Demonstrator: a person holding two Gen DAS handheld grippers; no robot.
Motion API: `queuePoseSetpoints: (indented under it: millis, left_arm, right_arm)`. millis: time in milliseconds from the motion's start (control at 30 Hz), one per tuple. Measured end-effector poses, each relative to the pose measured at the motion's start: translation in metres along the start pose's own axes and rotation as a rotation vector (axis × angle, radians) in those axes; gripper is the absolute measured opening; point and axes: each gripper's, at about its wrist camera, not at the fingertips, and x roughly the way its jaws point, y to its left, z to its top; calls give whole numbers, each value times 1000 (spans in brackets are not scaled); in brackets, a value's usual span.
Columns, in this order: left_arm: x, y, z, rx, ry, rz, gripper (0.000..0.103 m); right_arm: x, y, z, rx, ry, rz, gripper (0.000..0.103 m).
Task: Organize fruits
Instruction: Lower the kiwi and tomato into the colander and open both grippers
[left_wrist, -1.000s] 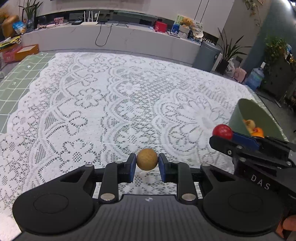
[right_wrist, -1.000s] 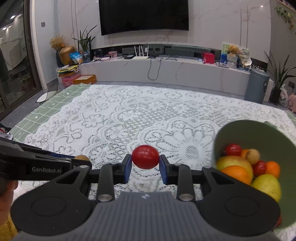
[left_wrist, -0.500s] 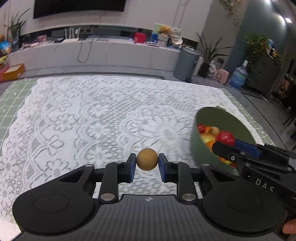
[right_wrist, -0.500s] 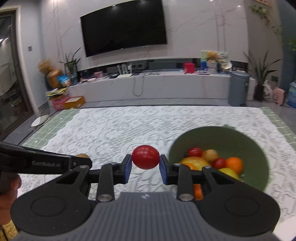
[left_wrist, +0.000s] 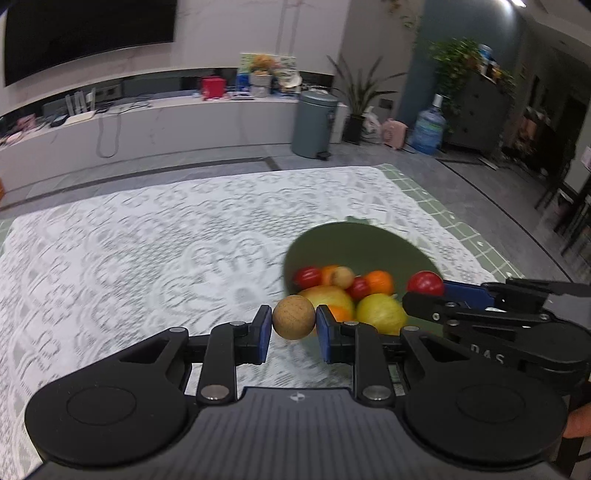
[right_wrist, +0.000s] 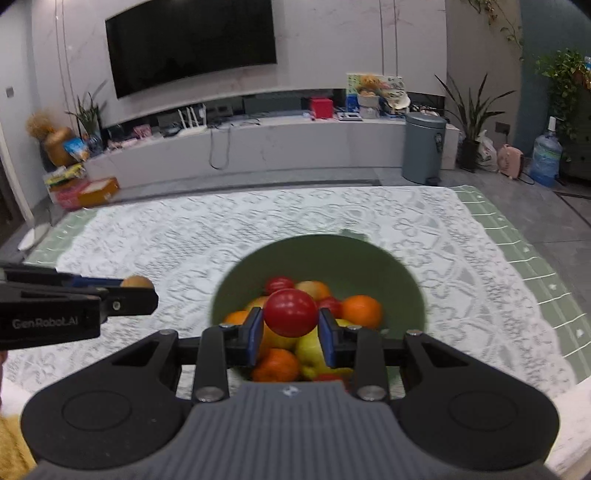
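Left fingers (left_wrist: 293, 322), low centre of the left wrist view: clamped on a small round tan fruit (left_wrist: 294, 321), blue pads touching both its sides. Just beyond and right of it, a green bowl (left_wrist: 354, 240) on the desk, holding red, orange and yellow-green fruits (left_wrist: 376, 312) heaped together. At right of the same view, the right fingers (left_wrist: 424, 286) reaching in from the edge over the bowl's near right rim, gripping a small red tomato (left_wrist: 424, 283).

Right fingers (right_wrist: 290, 318), low centre of the right wrist view: clamped on that red tomato (right_wrist: 290, 312), held above the bowl's (right_wrist: 321, 254) heaped fruit, an orange (right_wrist: 361, 312) just right of it and another orange fruit below. At left edge, the left gripper's black body with the tan fruit (right_wrist: 137, 282) at its tip, beside the bowl and apart from its rim.

Underneath everything, a white lace cloth (right_wrist: 184, 236) over a green gridded mat (right_wrist: 517, 251) on the desk. Farther back, upper part of the frame: a long white counter (right_wrist: 277, 147), a grey bin (right_wrist: 423, 147), a wall-mounted screen (right_wrist: 192, 40), potted plants.
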Motion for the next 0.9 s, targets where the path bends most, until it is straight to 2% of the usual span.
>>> queuePoseSetpoints:
  millis: [233,333,633,900]
  left_arm:
    - [32,-23,13,32,60,-30,28]
    - [46,-28,15,52,87,-35,28]
    - [74,-28,15,50,142,-34,28]
    - [88,-30,18,62,154,-47,28]
  right_arm:
    - [11,-30,5,-5,21,-59,29]
    - [19,-39,3,41,47,-44,29]
    - [41,-41,4,88,107,-54,29]
    - [52,-47,3,137,140,-63,29]
